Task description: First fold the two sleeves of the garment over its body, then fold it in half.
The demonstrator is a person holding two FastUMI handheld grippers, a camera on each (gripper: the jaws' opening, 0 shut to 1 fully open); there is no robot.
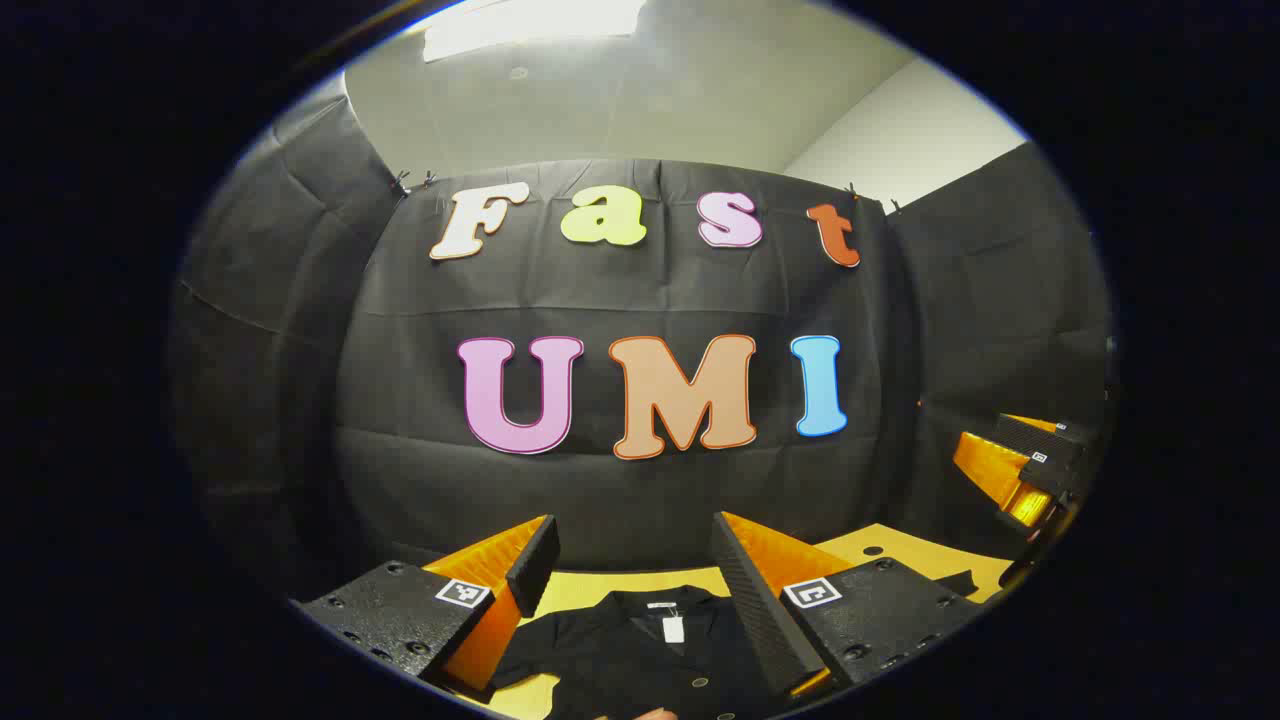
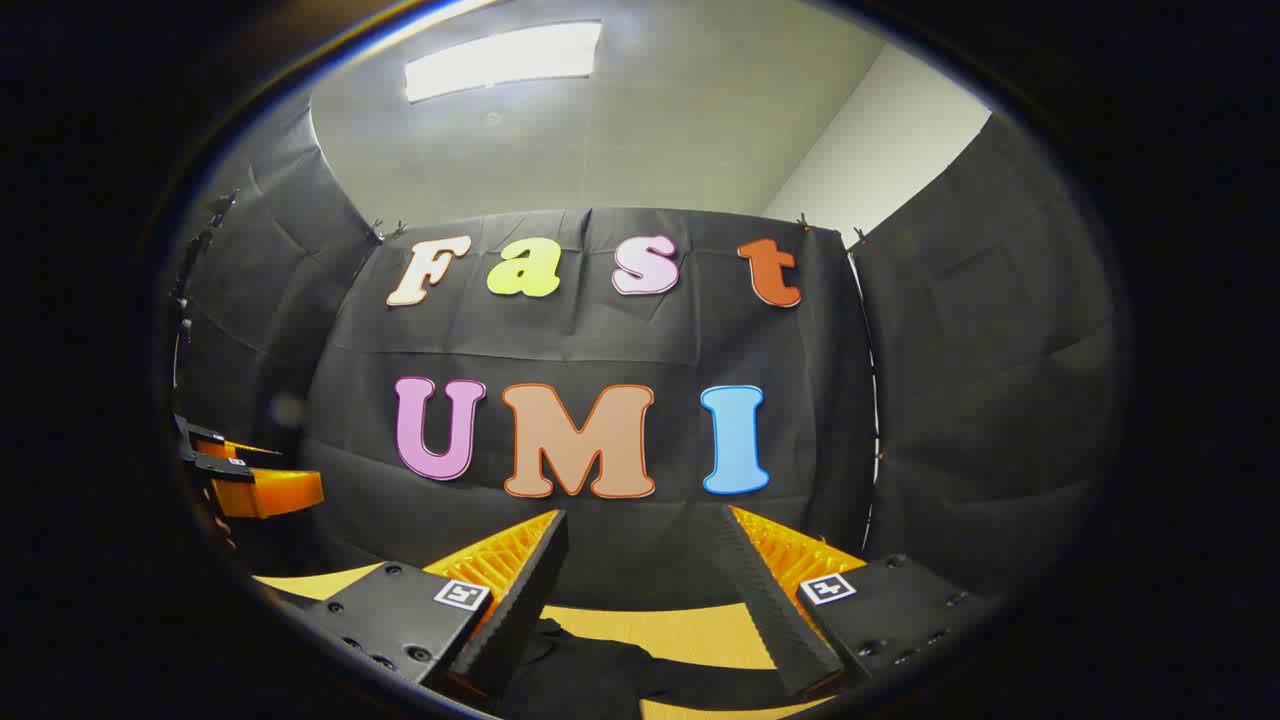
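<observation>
black garment (image 1: pixel 640 650) lies below the parted left gripper (image 1: pixel 630 560) fingers.

A black cloth wall (image 1: pixel 640 480) hangs across the booth from 9 to 3 o'clock, with creases and small clips along its top edge. Above it, at 12 o'clock, there is a pale ceiling (image 2: pixel 620 140) with a bright rectangular light panel (image 2: pixel 500 60), and a white room wall (image 1: pixel 900 130) shows at about 1 o'clock. At 6 o'clock, a yellow table top (image 2: pixel 690 630) meets the cloth.
</observation>
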